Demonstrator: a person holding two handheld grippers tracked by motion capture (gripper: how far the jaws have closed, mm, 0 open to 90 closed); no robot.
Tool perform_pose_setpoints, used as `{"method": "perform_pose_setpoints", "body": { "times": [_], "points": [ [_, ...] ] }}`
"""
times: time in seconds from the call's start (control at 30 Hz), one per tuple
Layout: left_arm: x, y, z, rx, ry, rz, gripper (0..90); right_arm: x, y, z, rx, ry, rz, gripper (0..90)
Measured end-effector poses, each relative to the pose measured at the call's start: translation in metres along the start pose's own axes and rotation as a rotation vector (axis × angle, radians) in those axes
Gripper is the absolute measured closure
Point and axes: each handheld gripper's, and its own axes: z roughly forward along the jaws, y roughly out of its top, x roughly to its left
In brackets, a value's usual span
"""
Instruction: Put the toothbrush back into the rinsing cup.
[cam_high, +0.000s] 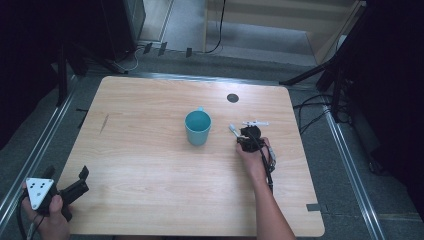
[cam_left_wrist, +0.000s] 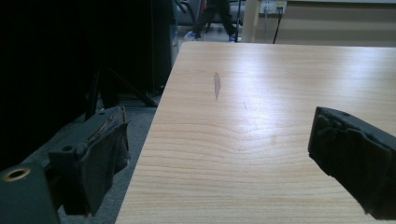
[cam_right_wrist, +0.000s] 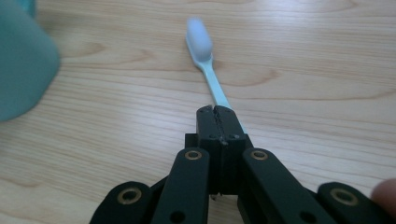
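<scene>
A teal cup stands upright near the middle of the wooden table; its blurred side is at the left edge of the right gripper view. My right gripper is just right of the cup, shut on the handle of a pale toothbrush. The brush head points toward the cup and stays apart from it. In the right gripper view the gripper has its jaws pressed together on the handle, low over the wood. My left gripper rests at the table's near left corner, open with nothing between its jaws.
A dark round hole lies in the tabletop behind the cup. A short dark streak marks the left side of the table, also seen ahead of the left gripper. Dark stands and cables surround the table on the floor.
</scene>
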Motion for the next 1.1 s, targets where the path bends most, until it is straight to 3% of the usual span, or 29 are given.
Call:
{"method": "perform_pose_setpoints", "body": {
  "times": [0.3, 0.47, 0.53, 0.57, 0.6, 0.63, 0.67, 0.77, 0.8, 0.9, 0.93, 1.1],
  "points": [
    [0.001, 0.0, 0.0, -0.004, -0.002, -0.013, 5.7, -0.021, 0.008, -0.02, -0.013, 0.007, -0.026, 90.0],
    [0.003, 0.0, 0.0, 0.005, -0.015, -0.024, 0.7, -0.029, 0.017, -0.035, 0.039, 0.034, -0.103, 77.6],
    [0.004, 0.0, 0.0, 0.01, -0.014, -0.032, 0.7, -0.029, 0.018, -0.036, 0.054, 0.043, -0.114, 77.3],
    [0.004, 0.0, 0.0, 0.018, -0.009, -0.039, 0.0, -0.029, 0.021, -0.039, 0.095, 0.046, -0.194, 74.7],
    [0.004, 0.0, 0.0, 0.018, -0.01, -0.038, 0.0, -0.028, 0.023, -0.039, 0.12, 0.042, -0.228, 73.8],
    [0.004, 0.0, 0.0, 0.018, -0.01, -0.038, 0.0, -0.028, 0.023, -0.039, 0.12, 0.042, -0.228, 73.8],
    [0.004, 0.0, 0.001, 0.018, -0.008, -0.03, 0.0, -0.025, 0.026, -0.038, 0.178, 0.028, -0.279, 70.4],
    [0.003, 0.001, 0.001, 0.023, -0.003, -0.024, 0.0, -0.023, 0.029, -0.037, 0.206, 0.026, -0.306, 68.7],
    [0.003, 0.001, 0.001, 0.024, -0.007, -0.026, 0.0, -0.019, 0.033, -0.035, 0.251, 0.026, -0.338, 69.0],
    [0.004, 0.001, 0.001, 0.025, -0.009, -0.031, 0.0, -0.017, 0.037, -0.033, 0.289, 0.015, -0.347, 70.9],
    [0.004, 0.001, 0.001, 0.025, -0.008, -0.033, 0.0, -0.016, 0.039, -0.029, 0.325, 0.014, -0.342, 71.1],
    [0.004, 0.001, 0.001, 0.026, -0.009, -0.029, 0.0, -0.014, 0.037, -0.018, 0.368, -0.008, -0.357, 71.4]
  ]
}}
